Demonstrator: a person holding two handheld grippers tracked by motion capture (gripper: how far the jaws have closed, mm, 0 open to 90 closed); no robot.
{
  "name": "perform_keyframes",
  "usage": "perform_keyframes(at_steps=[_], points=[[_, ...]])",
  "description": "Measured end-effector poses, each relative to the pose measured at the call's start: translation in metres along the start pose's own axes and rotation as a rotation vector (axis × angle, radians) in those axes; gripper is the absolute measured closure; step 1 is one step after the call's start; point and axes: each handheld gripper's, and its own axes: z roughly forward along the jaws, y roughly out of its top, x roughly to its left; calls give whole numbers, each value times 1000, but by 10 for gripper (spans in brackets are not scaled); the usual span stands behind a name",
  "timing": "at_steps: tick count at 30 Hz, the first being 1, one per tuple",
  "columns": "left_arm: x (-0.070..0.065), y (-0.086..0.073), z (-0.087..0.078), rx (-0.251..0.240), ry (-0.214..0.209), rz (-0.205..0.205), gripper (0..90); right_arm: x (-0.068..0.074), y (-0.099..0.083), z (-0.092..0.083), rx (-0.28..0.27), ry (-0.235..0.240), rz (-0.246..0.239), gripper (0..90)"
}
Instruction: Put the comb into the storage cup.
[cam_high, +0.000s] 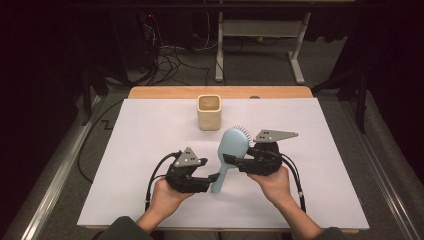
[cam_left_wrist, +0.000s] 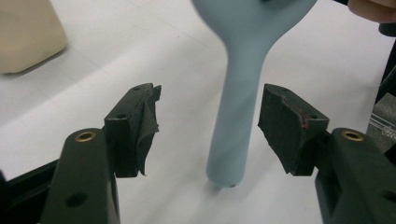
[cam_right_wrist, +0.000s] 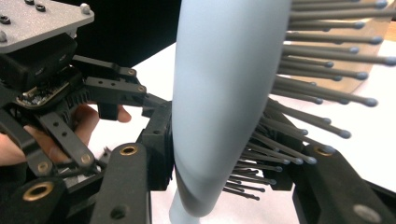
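A light blue hairbrush (cam_high: 233, 144) with dark bristles stands tilted, its handle end resting on the white table sheet (cam_high: 145, 135). My right gripper (cam_high: 231, 159) is shut on the hairbrush (cam_right_wrist: 219, 93) at the lower part of its head, one jaw on the smooth back, the other among the bristles (cam_right_wrist: 322, 70). My left gripper (cam_high: 213, 178) is open, and its jaws stand either side of the handle (cam_left_wrist: 237, 121) without touching it. The left gripper (cam_right_wrist: 56, 93) and the hand holding it appear beyond the brush in the right gripper view.
A beige square cup (cam_high: 209, 112) stands upright at the back middle of the sheet, and it sits at the upper left (cam_left_wrist: 25, 37) in the left gripper view. Behind the table are desk legs and cables on the floor.
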Motion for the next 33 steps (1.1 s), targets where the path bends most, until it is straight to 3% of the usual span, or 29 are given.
perform_keyframes(at_steps=[13,19,20,21,33], points=[[25,-22,-28,-78,41,-68,361,-6,3,-11,-1,-26,8,542],[32,-35,-36,-83,79,-69,348,-10,5,-15,-5,-35,13,542],[33,-37,-37,-88,93,-78,347,-10,5,-16,-3,-39,13,542],[33,-38,-37,-92,133,-94,346,-11,5,-17,-4,-40,13,542],[40,-55,-48,-104,202,-80,332,-16,8,-32,-5,-75,17,541]])
